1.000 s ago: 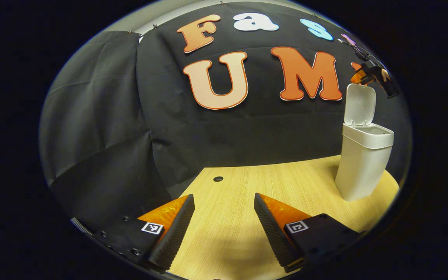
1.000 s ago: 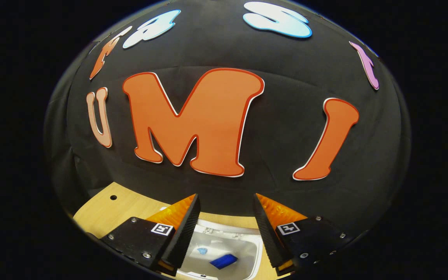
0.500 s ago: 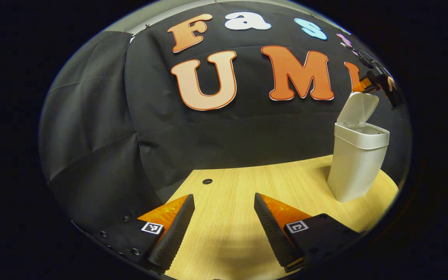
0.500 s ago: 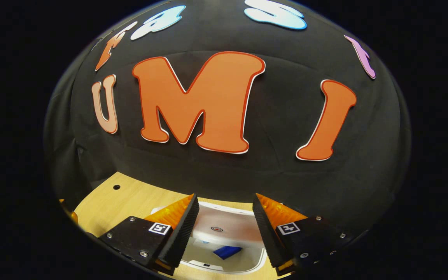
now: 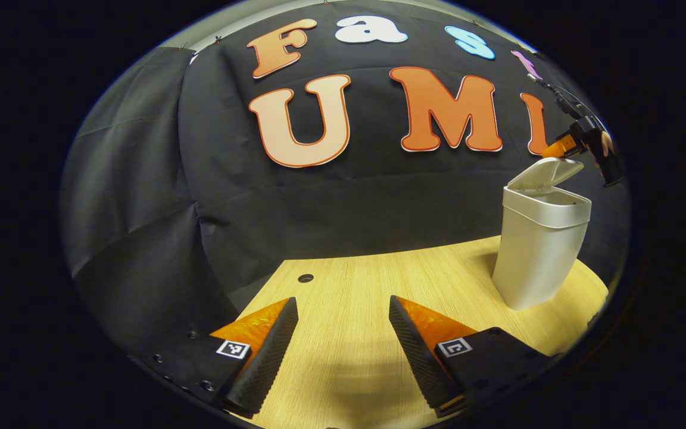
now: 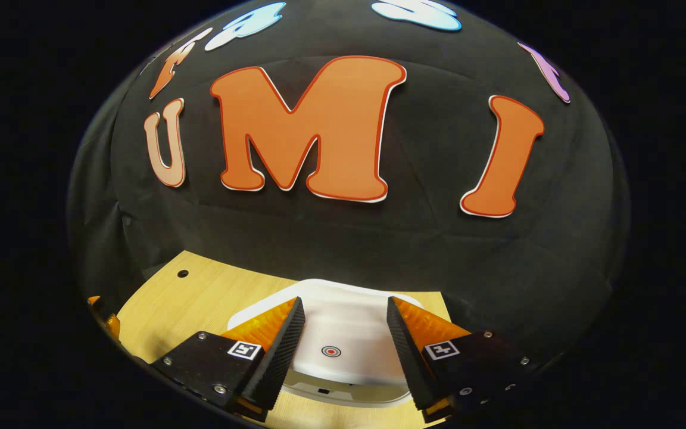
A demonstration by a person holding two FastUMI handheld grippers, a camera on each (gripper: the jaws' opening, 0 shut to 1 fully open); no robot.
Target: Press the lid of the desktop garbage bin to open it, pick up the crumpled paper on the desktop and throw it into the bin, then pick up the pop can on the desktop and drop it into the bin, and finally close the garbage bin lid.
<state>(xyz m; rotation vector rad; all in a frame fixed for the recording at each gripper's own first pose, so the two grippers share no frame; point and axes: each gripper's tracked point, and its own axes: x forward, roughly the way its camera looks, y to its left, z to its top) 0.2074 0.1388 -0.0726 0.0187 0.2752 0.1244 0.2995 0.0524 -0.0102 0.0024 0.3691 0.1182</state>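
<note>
Left gripper [image 5: 343, 351]: jaws released, nothing between them, hovering over bare wooden surface [image 5: 373, 286]; cable hole [image 5: 305, 278] ahead and slightly left of the jaws. Desktop garbage bin [image 5: 536, 250] stands well ahead and to the right of the left jaws, near the far right edge of the surface, with its lid [image 5: 545, 174] tilted and only part-way down, a gap showing at the front. Right gripper [image 6: 343, 348]: jaws also released and gripping nothing, sitting directly above the lid in the right gripper view, the red target dot [image 6: 331, 351] centred between the jaws and slightly below them; from the left gripper view its tip looks right at the lid's raised edge, contact not certain. No crumpled paper or pop can seen on the surface, so I judge we're on the last step, closing the lid. Risks: push lands behind the dot, near the hinge, so the lid doesn't latch and springs back open; jaws are spread, so one jaw tip could catch the lid rim and skid off; the bin looks tall and light, so an off-axis shove could tip it or slide it toward the near edge of the surface. Press straight down on the dot.
</note>
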